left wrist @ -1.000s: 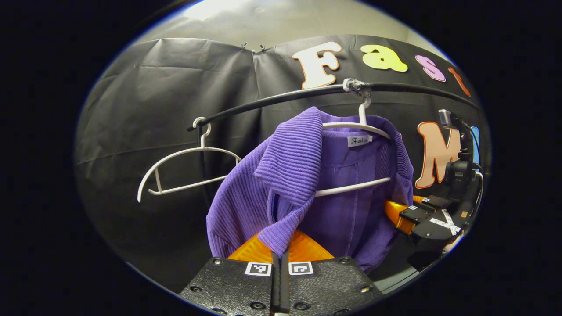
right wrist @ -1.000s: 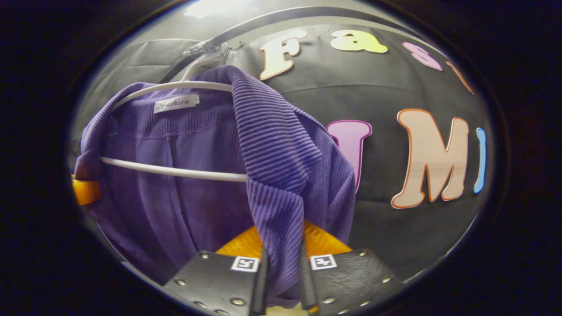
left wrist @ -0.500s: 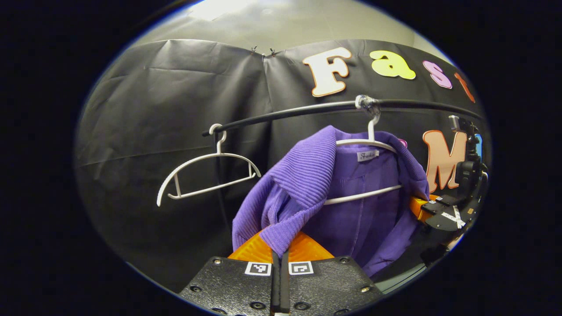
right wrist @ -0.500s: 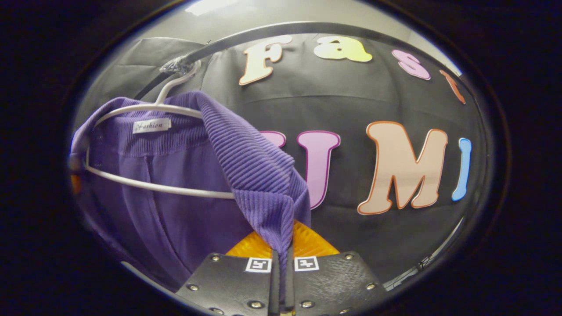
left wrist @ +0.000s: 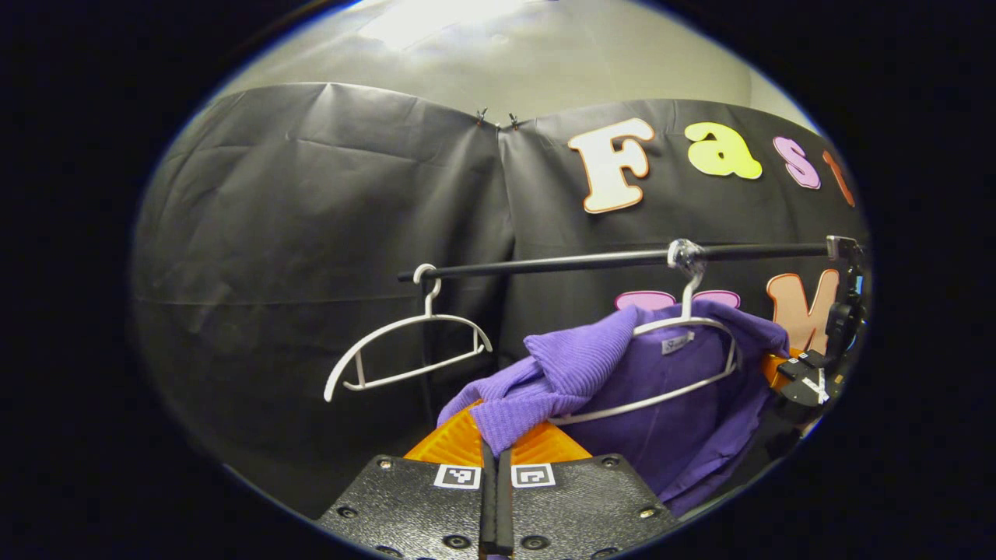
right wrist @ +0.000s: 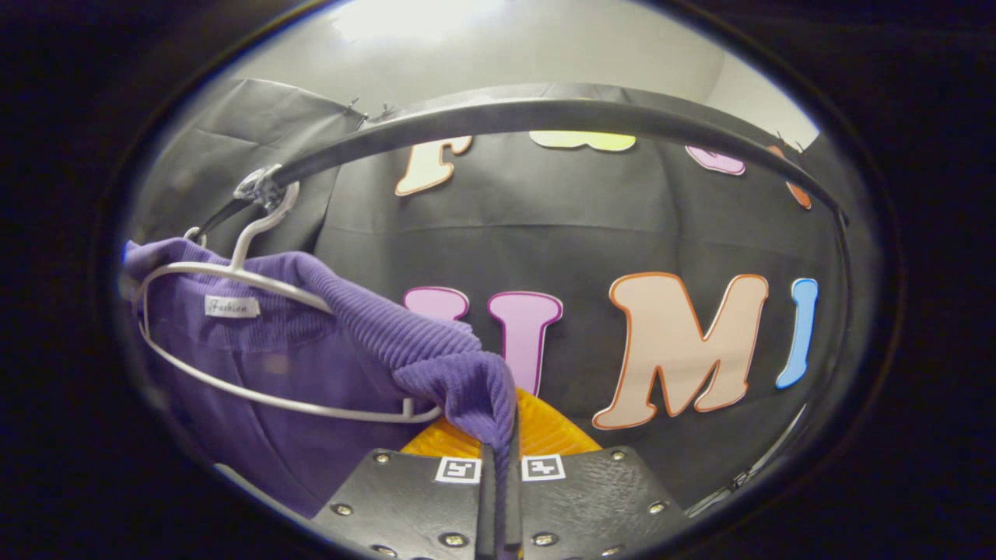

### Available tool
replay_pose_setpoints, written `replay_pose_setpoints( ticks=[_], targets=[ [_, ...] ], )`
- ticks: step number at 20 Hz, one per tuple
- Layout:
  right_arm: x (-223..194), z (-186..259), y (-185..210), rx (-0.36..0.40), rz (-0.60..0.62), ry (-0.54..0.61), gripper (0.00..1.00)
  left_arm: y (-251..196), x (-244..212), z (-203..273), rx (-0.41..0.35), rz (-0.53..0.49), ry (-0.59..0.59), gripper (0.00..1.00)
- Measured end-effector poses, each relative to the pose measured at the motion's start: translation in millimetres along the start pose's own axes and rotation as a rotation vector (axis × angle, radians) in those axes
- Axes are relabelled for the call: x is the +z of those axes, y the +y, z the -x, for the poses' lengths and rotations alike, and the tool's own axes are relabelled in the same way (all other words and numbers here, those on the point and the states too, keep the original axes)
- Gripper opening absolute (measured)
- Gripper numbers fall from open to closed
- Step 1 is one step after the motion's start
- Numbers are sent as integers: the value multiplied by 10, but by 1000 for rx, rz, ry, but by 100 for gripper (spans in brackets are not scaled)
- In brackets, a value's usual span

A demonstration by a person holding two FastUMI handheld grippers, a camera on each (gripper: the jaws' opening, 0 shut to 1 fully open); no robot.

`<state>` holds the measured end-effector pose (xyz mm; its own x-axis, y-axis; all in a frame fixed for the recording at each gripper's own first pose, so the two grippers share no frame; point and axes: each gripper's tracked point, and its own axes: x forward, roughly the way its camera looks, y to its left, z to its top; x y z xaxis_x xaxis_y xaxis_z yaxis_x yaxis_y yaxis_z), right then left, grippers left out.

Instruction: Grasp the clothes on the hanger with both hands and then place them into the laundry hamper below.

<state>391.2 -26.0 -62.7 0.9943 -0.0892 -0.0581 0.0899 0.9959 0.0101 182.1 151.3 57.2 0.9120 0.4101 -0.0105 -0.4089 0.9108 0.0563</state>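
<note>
A purple ribbed garment drapes a white hanger on the black rail. My left gripper is shut on the garment's left shoulder edge, which stretches out toward the camera. In the right gripper view the same purple garment hangs on its white hanger at the left, and my right gripper is shut on its other shoulder edge. The right gripper also appears at the far right of the left gripper view, beside the garment. The hamper is out of sight.
An empty white hanger hangs at the rail's left end. The black rail arches close above the right gripper. A pale ceiling lies above the black cloth wall.
Both grippers have pulled back and down from the rail, drawing the shoulders off the hanger ends. The right gripper's fingers closed tight on the fabric. The garment looks smaller and farther away.
</note>
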Motion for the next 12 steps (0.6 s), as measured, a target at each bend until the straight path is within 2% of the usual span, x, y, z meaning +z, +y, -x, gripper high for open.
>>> replay_pose_setpoints(
  ticks=[6, 12],
  targets=[
    [218, -218, -82, -4, -19, -69, 5, 154, 208, -115, 36, -46, -47, 0],
    [268, -382, -2, 24, -55, -92, 5, 243, 441, -194, 53, -7, -81, 0]
  ],
)
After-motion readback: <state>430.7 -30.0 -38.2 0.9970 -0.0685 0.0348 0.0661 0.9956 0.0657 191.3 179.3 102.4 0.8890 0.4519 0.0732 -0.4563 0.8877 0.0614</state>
